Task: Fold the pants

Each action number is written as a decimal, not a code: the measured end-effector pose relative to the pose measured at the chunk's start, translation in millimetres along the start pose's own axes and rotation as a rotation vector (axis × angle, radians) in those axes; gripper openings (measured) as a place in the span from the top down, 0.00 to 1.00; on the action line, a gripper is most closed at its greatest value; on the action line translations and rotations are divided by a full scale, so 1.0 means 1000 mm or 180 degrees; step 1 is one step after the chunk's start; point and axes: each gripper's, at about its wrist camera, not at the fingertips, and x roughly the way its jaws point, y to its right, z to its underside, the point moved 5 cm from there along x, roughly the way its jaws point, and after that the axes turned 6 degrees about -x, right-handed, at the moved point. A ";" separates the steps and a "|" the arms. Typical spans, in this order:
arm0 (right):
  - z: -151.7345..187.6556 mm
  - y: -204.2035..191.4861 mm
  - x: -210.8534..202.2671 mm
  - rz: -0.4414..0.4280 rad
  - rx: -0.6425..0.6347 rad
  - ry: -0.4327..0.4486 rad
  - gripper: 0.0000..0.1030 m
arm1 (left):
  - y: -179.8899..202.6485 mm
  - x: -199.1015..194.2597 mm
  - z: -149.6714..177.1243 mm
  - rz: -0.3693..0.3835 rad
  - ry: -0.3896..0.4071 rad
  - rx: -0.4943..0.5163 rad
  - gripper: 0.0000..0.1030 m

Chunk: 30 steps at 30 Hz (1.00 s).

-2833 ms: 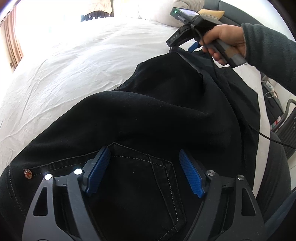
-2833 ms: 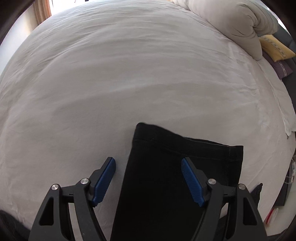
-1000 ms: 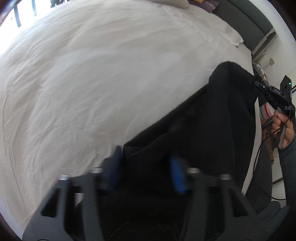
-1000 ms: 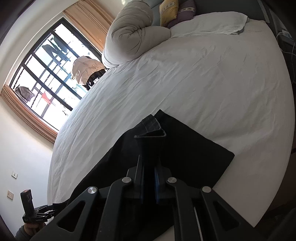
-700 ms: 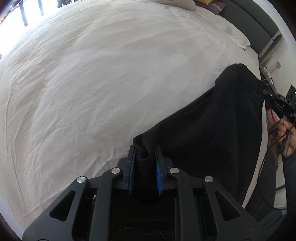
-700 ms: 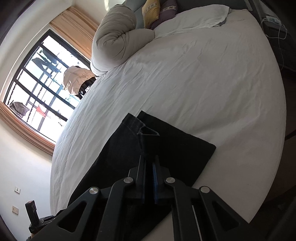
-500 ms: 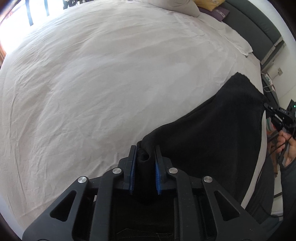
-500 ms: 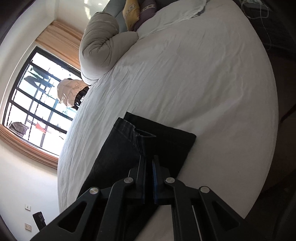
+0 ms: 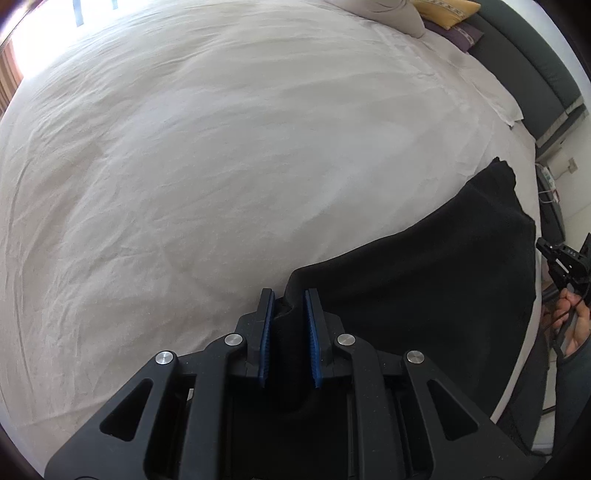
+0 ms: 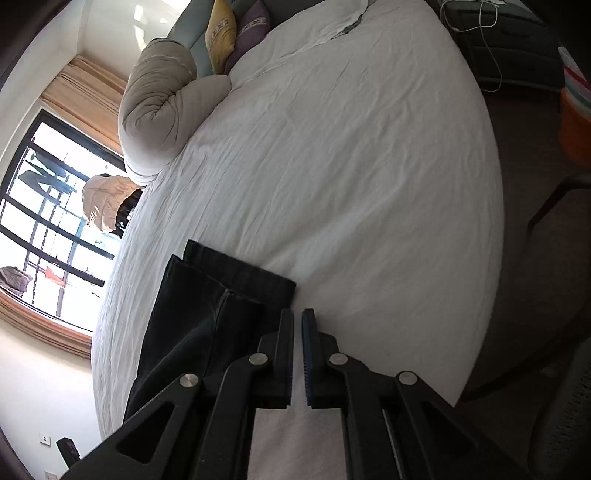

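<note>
Black denim pants (image 9: 424, 295) spread along near edge of white-sheeted bed (image 9: 221, 147), one end pinched between pads of left gripper (image 9: 289, 314). Opposite end, stacked leg hems (image 10: 236, 273), flat on sheet just left of right gripper (image 10: 297, 325) (pads nearly together, nothing visible between). Rolled beige duvet (image 10: 162, 110) at head of bed, yellow cushion (image 10: 219, 33) and purple cushion (image 10: 249, 27) behind. Window (image 10: 44, 221) beyond far side.
</note>
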 end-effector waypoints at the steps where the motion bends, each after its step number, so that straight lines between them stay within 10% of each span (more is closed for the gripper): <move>1: -0.002 -0.005 -0.001 -0.0054 -0.0054 -0.0021 0.91 | -0.001 -0.001 0.001 0.0024 0.0000 -0.0025 0.85; 7: -0.008 -0.027 0.005 -0.0366 -0.0022 -0.0201 0.64 | -0.008 -0.007 0.008 0.0026 0.0031 -0.0102 0.84; 21: -0.002 -0.030 0.044 -0.0812 0.0526 -0.0666 0.64 | -0.004 -0.004 0.007 0.0015 0.0033 -0.0155 0.83; 30: -0.014 -0.036 0.053 -0.0863 0.0456 -0.0534 0.92 | -0.005 -0.005 0.008 0.0008 0.0029 -0.0212 0.83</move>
